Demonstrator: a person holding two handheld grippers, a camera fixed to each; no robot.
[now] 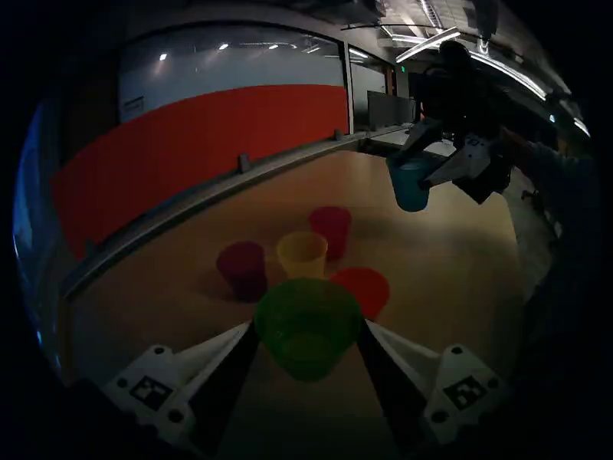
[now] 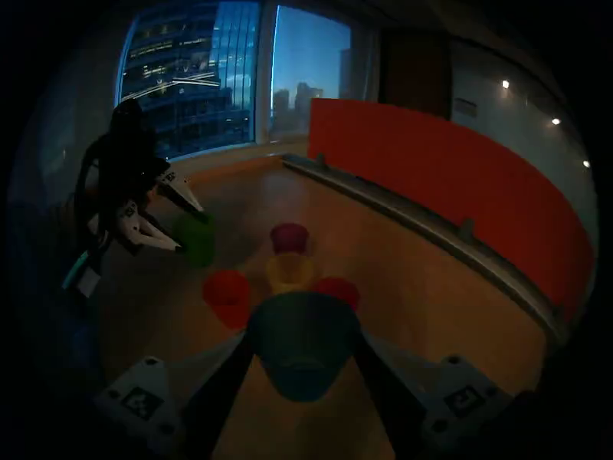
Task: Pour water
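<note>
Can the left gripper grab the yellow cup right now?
Probably not. The left gripper is shut on the green cup, which fills its jaws in front of the yellow cup. Nothing else seems to block the way; it would need to release the green cup first.

In the dim room, a red wall panel (image 1: 207, 146) backs the wooden tabletop (image 1: 452, 253), with tall windows (image 2: 191, 84) beyond its end showing perhaps a dusk skyline, and strip lights (image 1: 426, 44) overhead.

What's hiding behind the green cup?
Behind the translucent green plastic cup stand a yellow plastic cup and an orange-red plastic cup. The green cup covers the yellow one's base and part of the orange-red one.
</note>
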